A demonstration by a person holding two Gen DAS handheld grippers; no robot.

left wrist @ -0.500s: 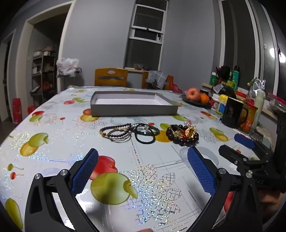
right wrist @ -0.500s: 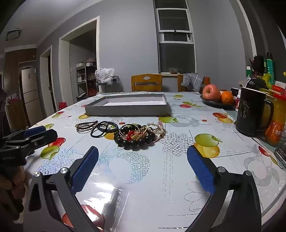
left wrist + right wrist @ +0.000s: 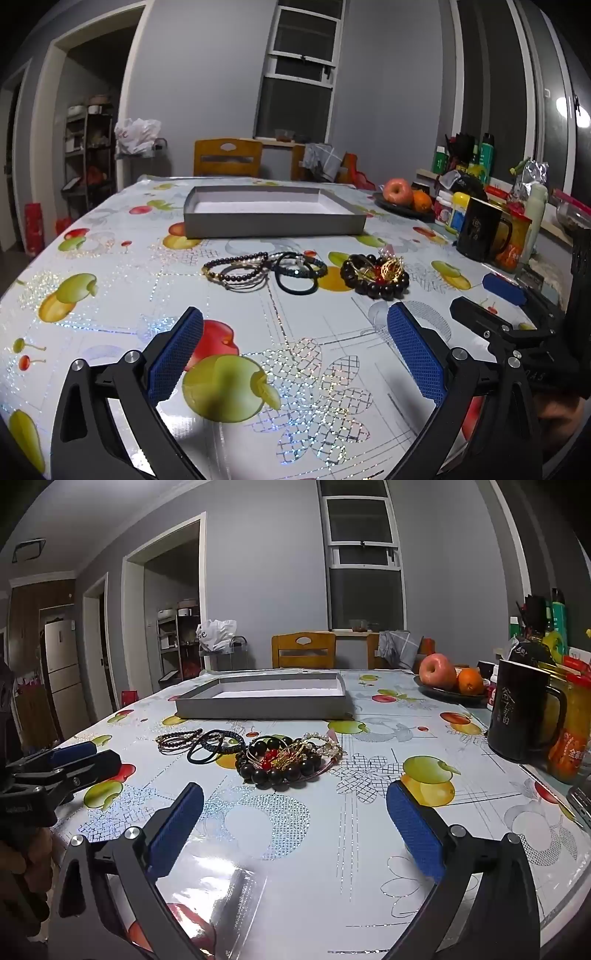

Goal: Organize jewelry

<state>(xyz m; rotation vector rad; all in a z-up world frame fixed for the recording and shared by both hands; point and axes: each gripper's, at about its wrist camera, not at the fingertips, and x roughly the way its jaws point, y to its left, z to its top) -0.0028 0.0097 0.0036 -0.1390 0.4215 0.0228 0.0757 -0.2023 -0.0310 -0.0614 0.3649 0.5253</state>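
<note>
Jewelry lies in two clumps ahead of my tongs, before the tray [image 3: 273,223]: thin bracelets [image 3: 240,271] toward the left gripper [image 3: 295,354], bead pile [image 3: 288,760] nearer the right gripper [image 3: 295,830]. Both stand wide and empty, so I'd take the beads right-handed.

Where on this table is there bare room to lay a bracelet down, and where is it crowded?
Free: the tablecloth between the jewelry and the near edge, and the gray tray, whose visible floor looks bare. Left of the thin bracelets is open too. Crowded: the beaded pile, and the right edge by the black mug and fruit plate.
</note>
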